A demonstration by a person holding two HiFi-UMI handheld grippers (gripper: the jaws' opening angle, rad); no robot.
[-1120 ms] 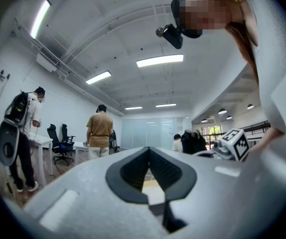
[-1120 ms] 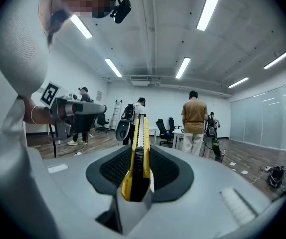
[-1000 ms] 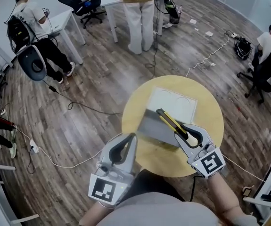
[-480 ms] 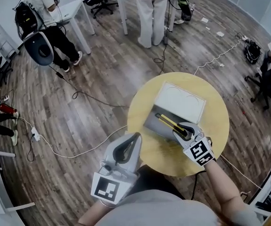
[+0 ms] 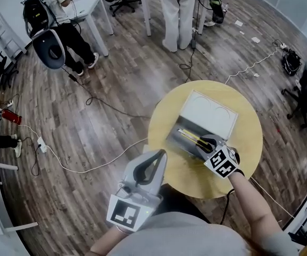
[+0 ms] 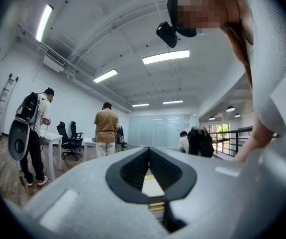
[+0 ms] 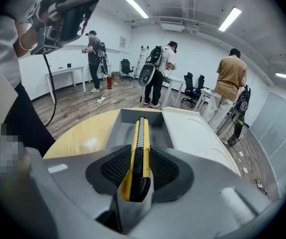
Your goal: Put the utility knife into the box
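While right tongs (image 7: 140, 148) pinch utility knife (image 7: 142, 127) over box (image 7: 115, 133), left tongs (image 6: 148, 148) seemingly pressed together.

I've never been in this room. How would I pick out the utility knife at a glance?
Find the round yellow table on the wooden floor; a grey box with a white lid lies open on it. The utility knife is the long bar clamped in the right gripper, reaching over the box: the only yellow-and-black thing there.
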